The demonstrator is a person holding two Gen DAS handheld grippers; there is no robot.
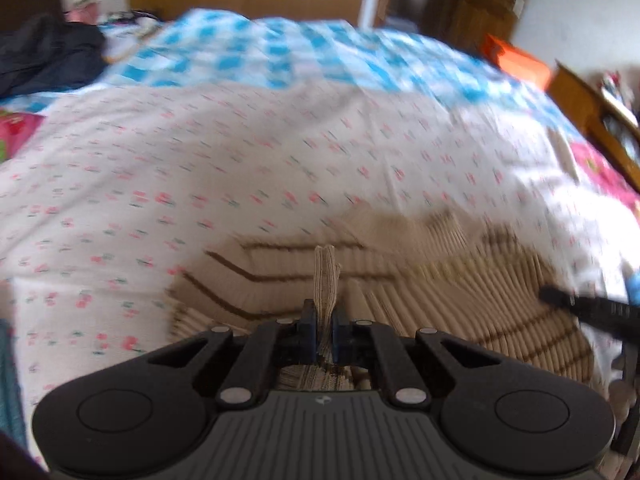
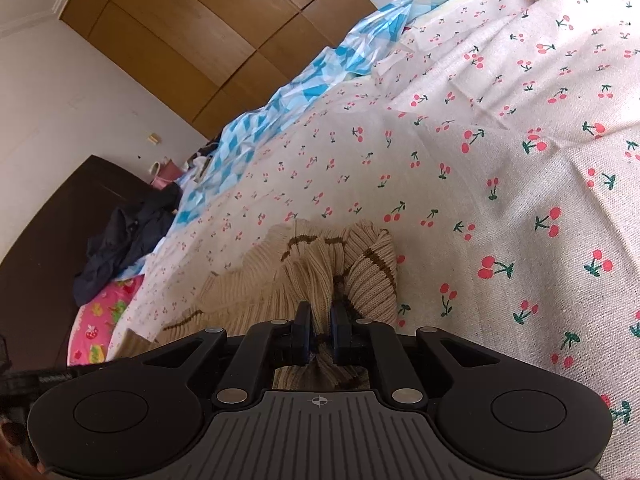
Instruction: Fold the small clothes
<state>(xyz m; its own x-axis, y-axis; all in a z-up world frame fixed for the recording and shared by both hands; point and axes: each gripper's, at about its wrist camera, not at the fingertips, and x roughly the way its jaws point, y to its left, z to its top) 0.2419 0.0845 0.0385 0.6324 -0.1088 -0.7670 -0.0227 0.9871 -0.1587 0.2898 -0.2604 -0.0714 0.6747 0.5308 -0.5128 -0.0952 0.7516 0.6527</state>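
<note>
A small beige ribbed knit sweater (image 1: pixel 460 280) with brown stripes lies rumpled on a white cherry-print sheet (image 1: pixel 200 160). My left gripper (image 1: pixel 325 328) is shut on a pinched fold of the sweater that sticks up between its fingers. My right gripper (image 2: pixel 320 332) is shut on another bunched part of the same sweater (image 2: pixel 308 268), with a striped cuff just to its right. The right gripper's black tip (image 1: pixel 580 306) shows at the right edge of the left wrist view. The left view is motion-blurred.
A blue-and-white checked cloth (image 1: pixel 320 52) lies across the far side of the bed. Dark clothes (image 2: pixel 124 236) are heaped at the bed's end near a dark headboard. Wooden wardrobes (image 2: pixel 200 32) stand behind. An orange box (image 1: pixel 516 58) and a wooden shelf (image 1: pixel 588 108) are at right.
</note>
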